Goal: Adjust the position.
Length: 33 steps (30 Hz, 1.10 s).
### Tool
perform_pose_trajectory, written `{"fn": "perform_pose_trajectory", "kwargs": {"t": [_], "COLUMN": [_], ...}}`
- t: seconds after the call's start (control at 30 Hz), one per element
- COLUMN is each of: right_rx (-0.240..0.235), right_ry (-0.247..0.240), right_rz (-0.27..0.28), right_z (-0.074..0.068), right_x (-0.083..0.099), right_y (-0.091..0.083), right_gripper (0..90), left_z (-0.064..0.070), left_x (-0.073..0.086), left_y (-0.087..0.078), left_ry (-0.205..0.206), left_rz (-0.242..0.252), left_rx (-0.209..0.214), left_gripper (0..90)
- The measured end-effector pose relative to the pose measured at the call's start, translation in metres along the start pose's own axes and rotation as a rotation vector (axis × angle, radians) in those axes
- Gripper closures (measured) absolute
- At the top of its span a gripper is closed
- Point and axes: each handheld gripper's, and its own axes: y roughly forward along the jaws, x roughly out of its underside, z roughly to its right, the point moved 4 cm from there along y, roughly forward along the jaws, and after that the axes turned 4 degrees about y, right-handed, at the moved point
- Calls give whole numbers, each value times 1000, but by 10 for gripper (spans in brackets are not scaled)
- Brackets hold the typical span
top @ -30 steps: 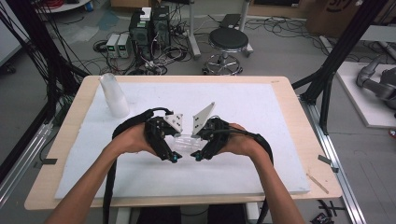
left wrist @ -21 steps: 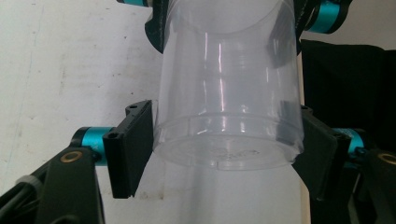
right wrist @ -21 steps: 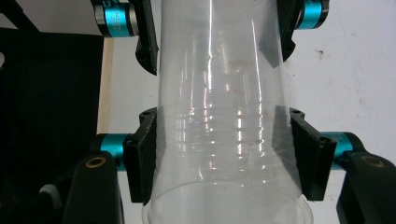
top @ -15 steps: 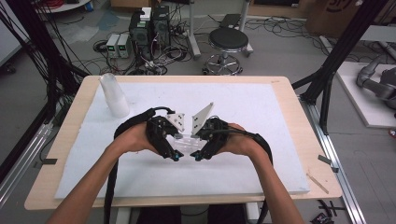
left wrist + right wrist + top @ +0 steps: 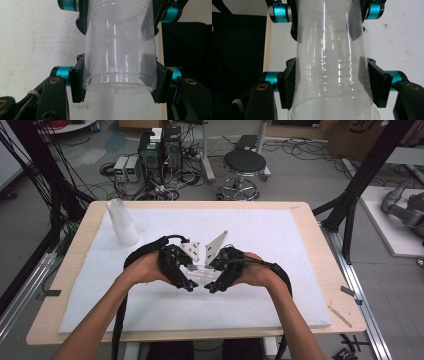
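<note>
Little has shifted since a second ago: both hands have eased a touch toward the near edge and stay joined at mid-table. Each end of the clear plastic cup (image 5: 200, 272) is clamped, the left gripper (image 5: 187, 283) with its jaws closed on the narrow base in the left gripper view (image 5: 120, 50), the right gripper (image 5: 214, 286) with its jaws pressed against the ribbed wall near the rim in the right gripper view (image 5: 332, 62); the cup lies level between them, just above the white mat (image 5: 280, 240). No writing can be read on the cup or the teal jaw fittings. That mat covers most of the wooden table (image 5: 305, 212). At 10 o'clock from the hands stands a stack of cups (image 5: 122, 222), well apart. Beyond the far edge, at 12 o'clock, a stool (image 5: 244, 165) and computer towers (image 5: 160, 150) sit among floor cables. Open mat lies around the hands toward 3 and 6 o'clock.
</note>
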Motion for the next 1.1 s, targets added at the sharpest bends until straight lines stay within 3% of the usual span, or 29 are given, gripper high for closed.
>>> {"fn": "perform_pose_trajectory", "kwargs": {"t": [0.07, 0.13, 0.4, 0.53, 0.7, 0.77, 0.9, 0.97, 1.03, 1.1], "right_rx": [-6, -8, 7, -1, -8, -6, -2, -4, -5, 3], "right_ry": [2, 5, 10, 22, 62, 68, 93, 108, 121, 129], "right_rz": [4, 14, 67, 143, 260, 307, 391, 437, 486, 516], "right_z": [-1, -2, 0, 2, 4, 5, 5, 5, 5, 6], "right_x": [0, -1, -3, -1, 4, 7, 12, 15, 18, 22], "right_y": [1, 2, -3, -7, -13, -16, -24, -28, -31, -34], "right_gripper": [266, 131, 129, 130, 130, 130, 130, 130, 129, 130], "left_z": [0, 0, 0, -1, 0, -2, 0, 0, 0, 0], "left_x": [0, 1, 3, 5, 11, 15, 21, 23, 28, 30], "left_y": [0, -1, -2, -1, 0, 1, 6, 7, 10, 10], "left_ry": [0, -5, -13, -12, -49, -35, -46, -46, -76, -81], "left_rz": [-2, -3, 9, 41, 147, 148, 199, 199, 282, 301], "left_rx": [0, -6, -3, 1, 16, 1, 6, 3, 1, -2], "left_gripper": [414, 414, 414, 413, 413, 413, 413, 413, 414, 414]}}
